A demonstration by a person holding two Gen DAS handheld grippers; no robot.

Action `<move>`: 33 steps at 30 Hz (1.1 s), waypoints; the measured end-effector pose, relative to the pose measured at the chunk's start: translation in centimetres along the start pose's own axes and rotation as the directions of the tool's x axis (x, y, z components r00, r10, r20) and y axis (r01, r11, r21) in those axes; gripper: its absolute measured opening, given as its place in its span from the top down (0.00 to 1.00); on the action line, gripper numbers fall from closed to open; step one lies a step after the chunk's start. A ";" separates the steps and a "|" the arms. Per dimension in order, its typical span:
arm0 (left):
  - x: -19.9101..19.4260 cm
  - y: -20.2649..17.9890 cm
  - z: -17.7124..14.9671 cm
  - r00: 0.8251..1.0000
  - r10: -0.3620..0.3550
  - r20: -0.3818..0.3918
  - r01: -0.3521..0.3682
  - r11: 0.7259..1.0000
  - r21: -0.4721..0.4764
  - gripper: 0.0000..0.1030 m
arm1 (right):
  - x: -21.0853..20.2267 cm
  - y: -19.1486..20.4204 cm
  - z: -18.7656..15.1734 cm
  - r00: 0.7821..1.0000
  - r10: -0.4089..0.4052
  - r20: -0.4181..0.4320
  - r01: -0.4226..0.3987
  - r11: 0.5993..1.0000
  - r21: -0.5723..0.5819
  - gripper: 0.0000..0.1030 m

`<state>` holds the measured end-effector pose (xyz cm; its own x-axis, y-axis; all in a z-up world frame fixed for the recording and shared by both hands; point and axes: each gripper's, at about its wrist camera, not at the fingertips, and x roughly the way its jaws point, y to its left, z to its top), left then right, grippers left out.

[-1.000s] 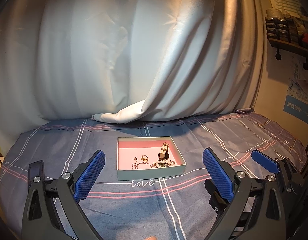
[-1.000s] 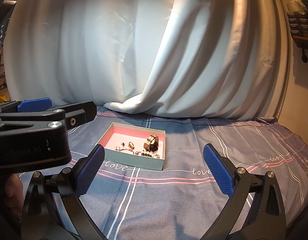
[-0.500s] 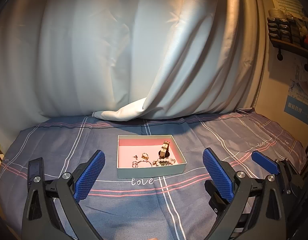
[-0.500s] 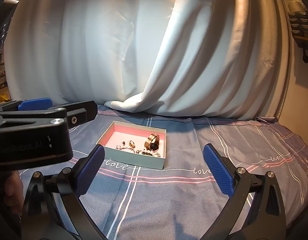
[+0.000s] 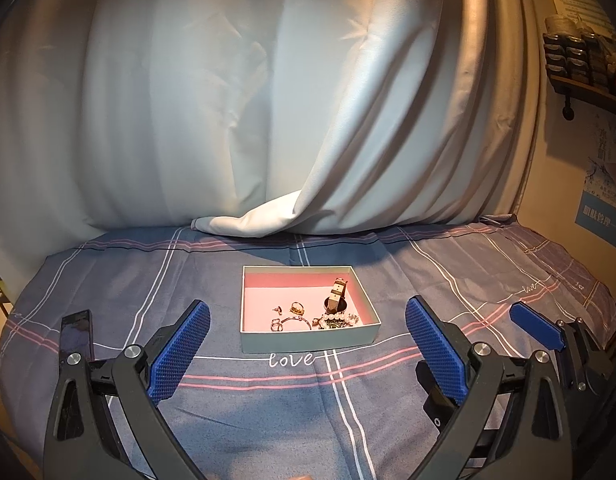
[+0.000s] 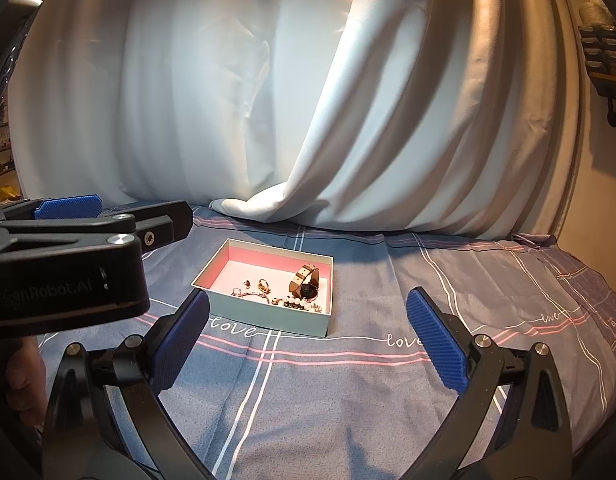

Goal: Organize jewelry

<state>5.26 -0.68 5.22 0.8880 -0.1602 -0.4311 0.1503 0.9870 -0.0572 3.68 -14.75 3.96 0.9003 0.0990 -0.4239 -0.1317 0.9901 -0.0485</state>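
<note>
A pale green open box [image 5: 308, 343] with a pink lining sits on the plaid bedsheet; it also shows in the right wrist view [image 6: 267, 318]. Inside lie a brown-strapped watch [image 5: 336, 295] [image 6: 303, 280], a pearl bracelet [image 5: 335, 319] [image 6: 297, 303], rings [image 5: 296, 308] [image 6: 263, 285] and small earrings [image 5: 277, 310]. My left gripper [image 5: 308, 354] is open and empty, held back from the box's near side. My right gripper [image 6: 308, 344] is open and empty, right of the left one, also short of the box.
A white curtain [image 5: 267, 100] hangs behind the bed and drapes onto the sheet. A wall shelf [image 5: 588, 68] with small items is at the upper right. The blue plaid sheet [image 6: 348, 380] surrounds the box. The left tool's body [image 6: 67, 268] fills the right view's left side.
Both grippers have risen and drawn back slightly; the box sits a little lower and farther in view. Both stay open and empty.
</note>
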 end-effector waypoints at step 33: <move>1.0 -0.5 0.0 0.999 0.028 -0.031 -0.028 0.999 0.017 0.06 | 0.5 -0.4 0.0 1.000 0.016 -0.016 -0.016 1.000 -0.013 0.06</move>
<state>6.05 -1.32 4.82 0.8778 -0.1315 -0.4606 0.1328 0.9907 -0.0298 4.20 -15.11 3.76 0.8914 0.1128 -0.4390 -0.1513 0.9870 -0.0537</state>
